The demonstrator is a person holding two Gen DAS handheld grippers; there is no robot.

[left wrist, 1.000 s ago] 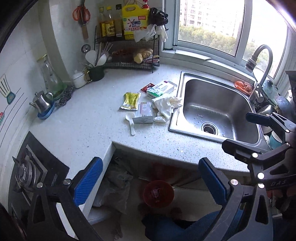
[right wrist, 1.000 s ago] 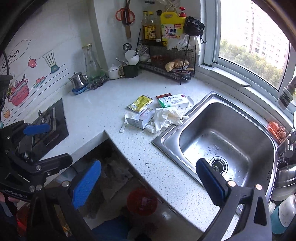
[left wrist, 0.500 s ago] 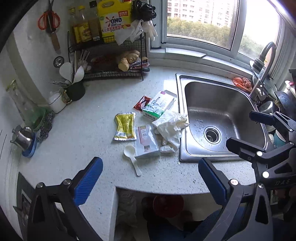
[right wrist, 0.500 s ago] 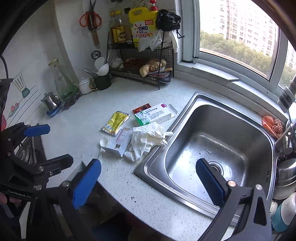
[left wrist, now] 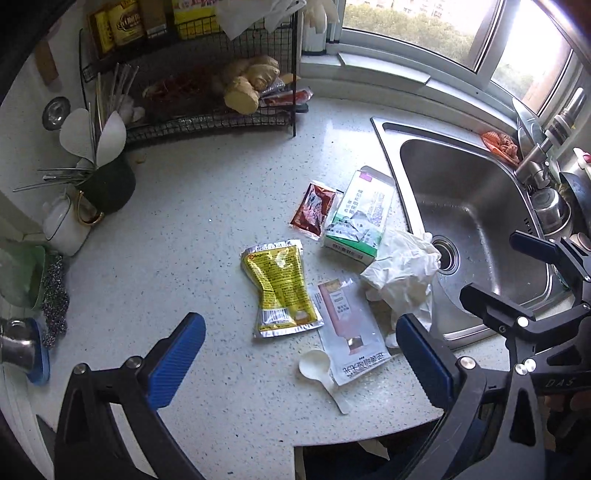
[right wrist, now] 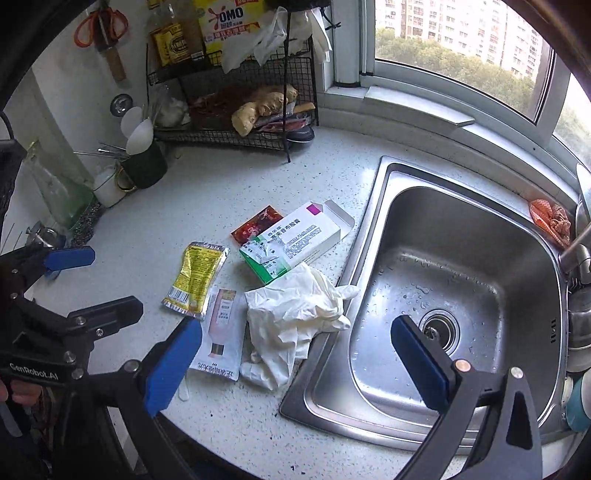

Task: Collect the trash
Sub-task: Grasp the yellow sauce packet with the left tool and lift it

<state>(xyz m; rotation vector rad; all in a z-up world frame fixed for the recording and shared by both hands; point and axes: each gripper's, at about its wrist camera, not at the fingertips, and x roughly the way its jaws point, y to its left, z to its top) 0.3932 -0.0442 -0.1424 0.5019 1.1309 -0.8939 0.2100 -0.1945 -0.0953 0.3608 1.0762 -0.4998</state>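
Closer to the counter (left wrist: 177, 229) now than half a second ago, and lower: floor and red bucket under the counter edge gone from the left view, trash filling the middle of both views. Left gripper (left wrist: 301, 360) wide open, nothing between its blue pads, hovering above the trash with the white plastic spoon (left wrist: 320, 373) and the pink-printed white sachet (left wrist: 347, 330) between the fingers in the picture. Right gripper (right wrist: 295, 363) likewise wide open and empty, over the crumpled white gloves (right wrist: 295, 317) and the sink (right wrist: 461, 295) rim. Trash spread in the same order as before: yellow packet (left wrist: 280, 288) flat on the counter, red sauce packet (left wrist: 314, 210) beside the opened green-and-white box (left wrist: 360, 218), gloves draped at the sink's edge and touching the box and sachet. Only in the left view: the spoon in full, lying against the sachet's near corner; in the right view just a sliver of it behind the left finger. Only in the right view: orange-handled scissors (right wrist: 101, 26) on the wall, the OMO jug (right wrist: 231, 22) atop the wire rack (right wrist: 236, 110), and the whole sink basin with water drops. In both: ginger (left wrist: 247, 88) on the rack, dark cup of utensils (left wrist: 107, 184), orange cloth (right wrist: 550, 221) by the tap.
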